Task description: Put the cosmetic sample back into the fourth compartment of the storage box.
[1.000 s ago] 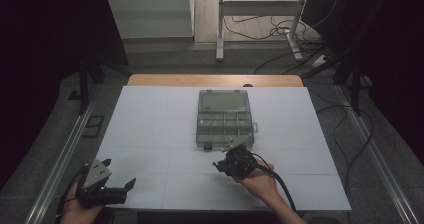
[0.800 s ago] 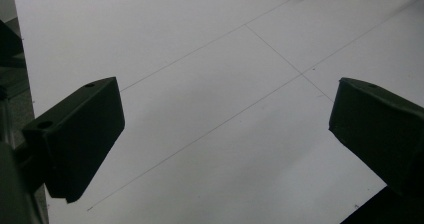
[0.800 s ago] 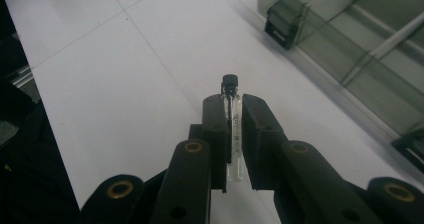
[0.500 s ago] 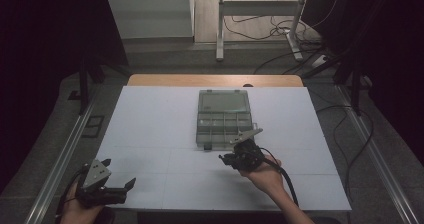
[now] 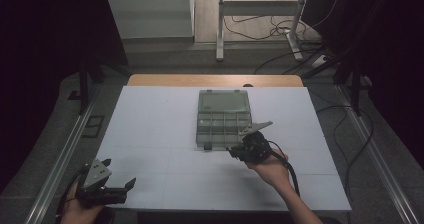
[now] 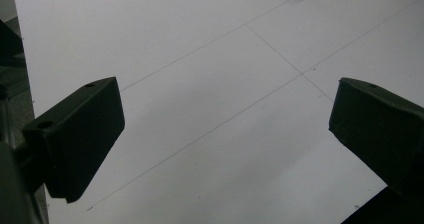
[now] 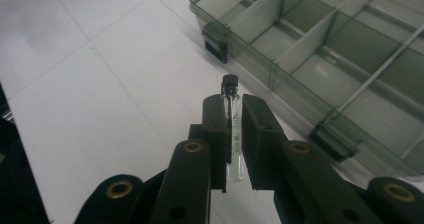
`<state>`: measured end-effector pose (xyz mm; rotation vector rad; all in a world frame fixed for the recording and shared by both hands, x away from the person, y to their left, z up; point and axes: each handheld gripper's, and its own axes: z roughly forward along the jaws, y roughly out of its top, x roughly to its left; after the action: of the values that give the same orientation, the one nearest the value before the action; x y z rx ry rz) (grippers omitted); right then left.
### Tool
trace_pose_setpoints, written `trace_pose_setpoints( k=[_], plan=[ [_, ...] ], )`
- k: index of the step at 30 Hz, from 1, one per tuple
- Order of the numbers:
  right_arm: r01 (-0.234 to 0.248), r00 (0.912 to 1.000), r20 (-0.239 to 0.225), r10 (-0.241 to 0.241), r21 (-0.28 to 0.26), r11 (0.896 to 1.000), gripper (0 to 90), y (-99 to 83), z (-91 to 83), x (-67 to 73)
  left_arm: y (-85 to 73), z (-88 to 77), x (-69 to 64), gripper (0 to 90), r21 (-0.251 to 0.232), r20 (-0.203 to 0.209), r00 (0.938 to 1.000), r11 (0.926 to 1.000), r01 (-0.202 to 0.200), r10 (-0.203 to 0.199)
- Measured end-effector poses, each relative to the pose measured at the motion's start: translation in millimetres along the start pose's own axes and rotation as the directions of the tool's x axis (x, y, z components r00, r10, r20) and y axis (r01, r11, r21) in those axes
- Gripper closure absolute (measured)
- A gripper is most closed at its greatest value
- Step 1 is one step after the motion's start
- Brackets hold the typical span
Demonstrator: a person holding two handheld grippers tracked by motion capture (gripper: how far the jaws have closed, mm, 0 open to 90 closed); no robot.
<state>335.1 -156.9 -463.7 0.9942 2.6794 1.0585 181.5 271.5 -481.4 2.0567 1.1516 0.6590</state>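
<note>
Over white table (image 5: pixel 150 134), right tongs (image 7: pixel 234 109) clamp vial (image 7: pixel 232 129).

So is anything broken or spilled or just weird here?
Nothing stands out. The divided box sits square on the white table with its lid open. The right tool grips a small capped vial upright, unspilled. The left tool is open.

The right gripper (image 5: pixel 239 152), clamped on a small glass vial (image 7: pixel 232 129), has moved up the table from the near edge; it now sits beside the compartment box (image 5: pixel 222 126)
</note>
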Motion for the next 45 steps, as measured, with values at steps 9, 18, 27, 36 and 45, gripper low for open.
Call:
trace_pose_setpoints(
  k=[9,18,27,36,45],
  plan=[
    [-0.015,0.9985,0.053,0.016,-0.012,1.000,79.9,3.4,-2.5,-13.6,0.0,0.1,0.2,1.9,-0.001,0.001,1.0000,1.0000,0.000,0.000],
    [-0.033,0.9955,0.088,0.035,-0.026,0.999,79.9,6.0,-2.9,-27.2,0.1,0.3,0.3,1.9,-0.002,0.002,1.0000,1.0000,0.002,-0.002],
    [-0.054,0.9918,0.114,0.058,-0.044,0.998,79.9,10.4,-4.5,-39.6,0.2,0.4,0.7,1.9,-0.002,0.004,1.0000,1.0000,0.005,-0.005],
    [-0.071,0.9877,0.136,0.078,-0.056,0.996,79.9,14.4,-5.2,-51.5,0.3,0.7,1.1,1.9,0.000,0.005,0.9999,1.0000,0.009,-0.009],
    [-0.083,0.9826,0.161,0.092,-0.062,0.995,79.9,21.4,-4.2,-63.6,0.4,0.9,1.3,1.9,0.001,0.006,0.9999,0.9999,0.011,-0.011]
  ],
)
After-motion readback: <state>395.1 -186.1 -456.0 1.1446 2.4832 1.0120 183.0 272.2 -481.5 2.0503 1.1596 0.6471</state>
